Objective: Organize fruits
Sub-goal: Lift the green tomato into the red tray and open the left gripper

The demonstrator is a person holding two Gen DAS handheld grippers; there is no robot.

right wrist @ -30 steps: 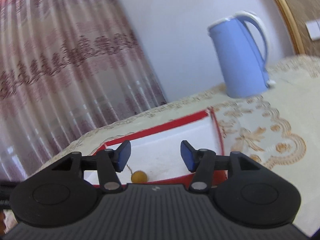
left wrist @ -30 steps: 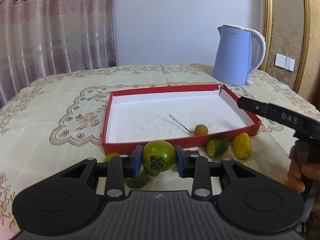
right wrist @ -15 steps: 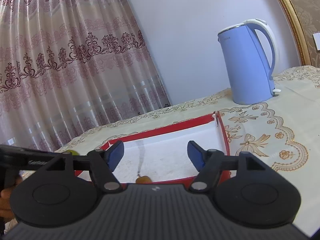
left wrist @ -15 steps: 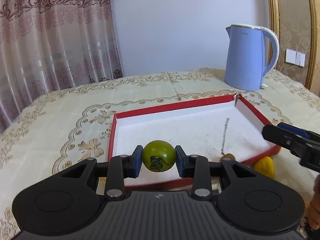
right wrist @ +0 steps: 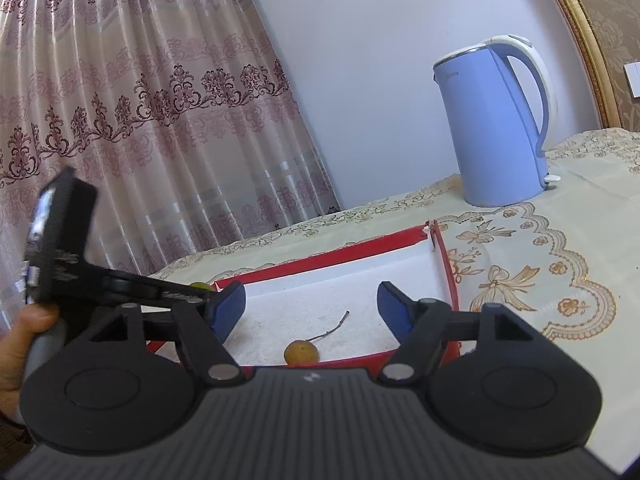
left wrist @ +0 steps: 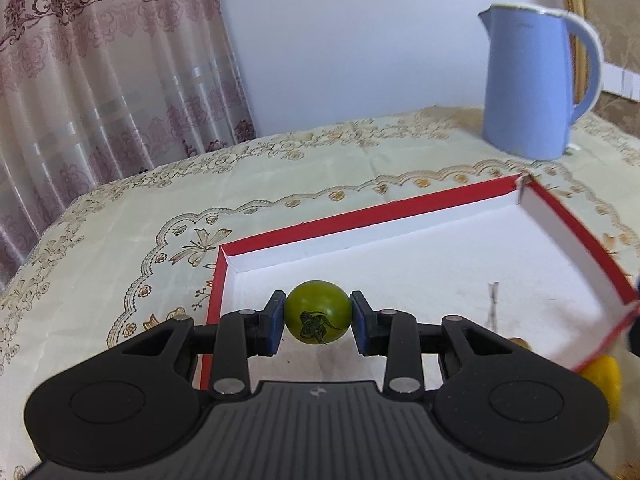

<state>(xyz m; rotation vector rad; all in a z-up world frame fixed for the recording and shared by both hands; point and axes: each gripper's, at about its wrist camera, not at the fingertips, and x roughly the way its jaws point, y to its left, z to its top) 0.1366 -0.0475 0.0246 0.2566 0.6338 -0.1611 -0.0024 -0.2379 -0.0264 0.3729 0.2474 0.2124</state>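
Gripping a green tomato (left wrist: 318, 312) between its blue pads, the left gripper (left wrist: 318, 318) holds it above the near-left corner of the red tray (left wrist: 360, 216). Ahead of the fingers lie a cream embroidered tablecloth (left wrist: 120, 232), a blue kettle (left wrist: 528, 88) and a patterned curtain (left wrist: 100, 60). Only the right wrist view shows the right gripper (right wrist: 311, 308), whose jaws have just been opening with nothing between them, a small yellow-brown fruit (right wrist: 302, 353) with its twig lying in the tray below them; only the left shows a yellow fruit (left wrist: 602, 378) right of the fingers, outside the tray.
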